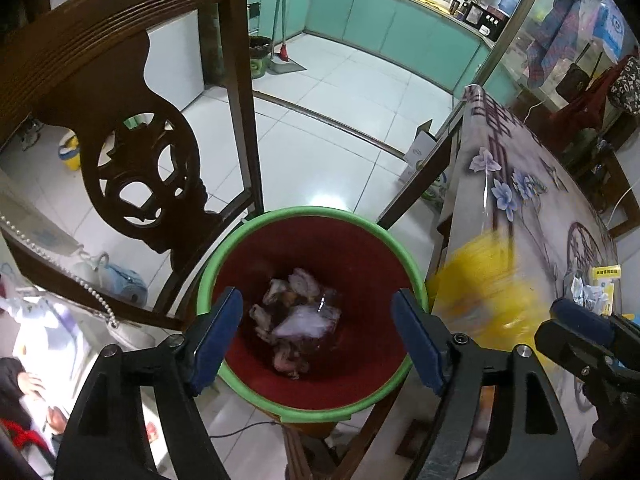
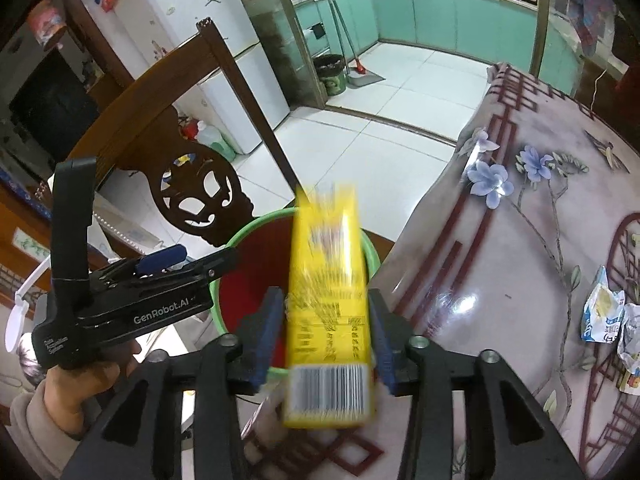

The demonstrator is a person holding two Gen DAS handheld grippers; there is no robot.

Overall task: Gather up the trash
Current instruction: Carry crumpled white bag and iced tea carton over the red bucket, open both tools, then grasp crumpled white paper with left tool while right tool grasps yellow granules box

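A red bin with a green rim point(image 1: 304, 216) stands beside the table and holds crumpled wrappers point(image 1: 296, 312). My left gripper point(image 1: 318, 336) is open and empty right above the bin. My right gripper point(image 2: 326, 328) has a yellow packet point(image 2: 328, 312), motion-blurred, between its pads, over the table edge next to the bin point(image 2: 240, 296). Whether the pads grip it is unclear. The packet shows as a yellow blur in the left wrist view point(image 1: 480, 292). More crumpled wrappers point(image 2: 608, 320) lie on the table at the right.
A carved dark wooden chair point(image 1: 132, 152) stands just behind the bin. The flower-patterned table point(image 2: 520, 264) fills the right side. White tiled floor point(image 1: 320, 120) leads to a kitchen with teal cabinets, a broom and a second bin point(image 1: 260, 56).
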